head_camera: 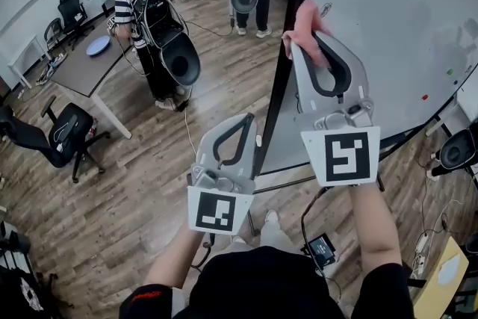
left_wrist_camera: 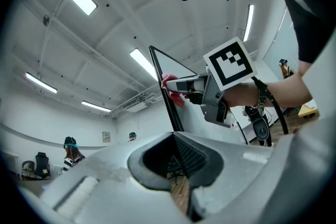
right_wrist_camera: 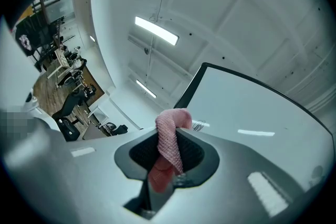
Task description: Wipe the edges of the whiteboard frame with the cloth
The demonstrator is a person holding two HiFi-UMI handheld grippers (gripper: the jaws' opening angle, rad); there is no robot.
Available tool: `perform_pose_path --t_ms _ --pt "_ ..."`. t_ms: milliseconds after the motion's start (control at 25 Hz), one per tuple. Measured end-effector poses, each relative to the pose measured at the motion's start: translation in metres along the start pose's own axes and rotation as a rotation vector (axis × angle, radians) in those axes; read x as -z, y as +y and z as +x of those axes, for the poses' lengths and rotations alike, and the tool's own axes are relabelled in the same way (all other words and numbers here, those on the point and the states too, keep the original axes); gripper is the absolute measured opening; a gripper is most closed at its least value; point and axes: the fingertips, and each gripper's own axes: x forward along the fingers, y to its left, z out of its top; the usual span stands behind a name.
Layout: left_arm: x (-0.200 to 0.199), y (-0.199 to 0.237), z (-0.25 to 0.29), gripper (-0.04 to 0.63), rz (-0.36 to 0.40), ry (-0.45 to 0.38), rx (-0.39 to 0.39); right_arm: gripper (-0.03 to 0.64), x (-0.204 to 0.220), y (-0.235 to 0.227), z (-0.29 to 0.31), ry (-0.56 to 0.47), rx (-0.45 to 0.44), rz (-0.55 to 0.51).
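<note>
- We are holding the pink cloth (head_camera: 305,25) in the right tool (head_camera: 314,45). Its jaws are clenched on the cloth, and a fold is sticking out past the tips.
- The cloth is sitting high on the black left bar of the whiteboard frame (head_camera: 286,48) and appears to be touching it. The left gripper view is showing the same contact.
- The left tool (head_camera: 243,120) is clenched on nothing and hovering just beside the bar, lower down. We cannot tell whether it is touching.
- The bar is standing upright, its long axis running top to bottom. The cloth is pointing out along the right tool toward it.
- Judgement for this stroke: we should be pressing the protruding fold onto the bar and travelling along its length, so that cloth rather than tool tips is rubbing. We should also be gripping firmly so friction is not dragging the cloth out.
</note>
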Motion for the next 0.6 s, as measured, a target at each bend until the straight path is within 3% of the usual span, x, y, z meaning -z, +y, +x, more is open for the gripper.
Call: perform_pose_path --t_ms 600 --pt "0.016 0.001 0.000 0.000 -0.008 0.008 0.016 0.063 0.019 0.018 -0.008 -0.006 0.004 0.033"
